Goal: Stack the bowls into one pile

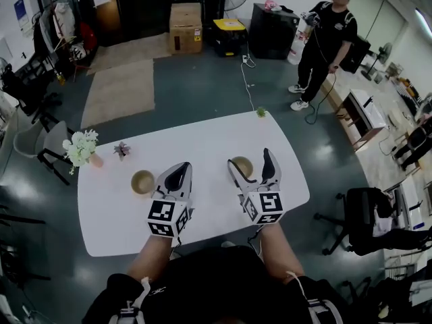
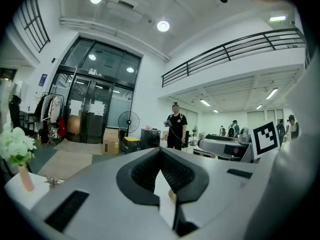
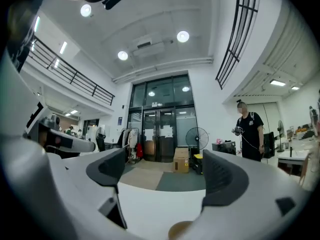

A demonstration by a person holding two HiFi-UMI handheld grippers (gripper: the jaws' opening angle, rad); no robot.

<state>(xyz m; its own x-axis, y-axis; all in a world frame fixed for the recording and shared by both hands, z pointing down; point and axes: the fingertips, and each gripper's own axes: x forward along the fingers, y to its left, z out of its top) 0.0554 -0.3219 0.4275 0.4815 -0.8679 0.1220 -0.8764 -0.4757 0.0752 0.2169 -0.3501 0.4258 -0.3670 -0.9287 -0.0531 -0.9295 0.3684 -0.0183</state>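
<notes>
On the white table point(image 1: 202, 140) in the head view sit two tan bowls, well apart and unstacked. The left bowl point(image 1: 142, 181) lies just at 9 o'clock of the left gripper point(image 1: 181, 171). The right bowl point(image 1: 241, 167) lies in the gap between the right gripper's point(image 1: 251, 162) spread jaws.

In the left gripper view, the left gripper point(image 2: 160, 151) has its dark ribbed pads closed tip to tip, with nothing between them. In the right gripper view, the right gripper point(image 3: 162, 169) has its jaws wide apart. The right bowl point(image 3: 180, 230) shows low at 6 o'clock, close by the right-hand jaw, with neither pad pressing on it.

A vase of white flowers point(image 1: 82, 148) stands at the table's 9 o'clock edge, and a small green plant point(image 1: 261, 112) at its far edge, about 1 o'clock. A person in black point(image 1: 327, 46) stands beyond the table at 1 o'clock.
</notes>
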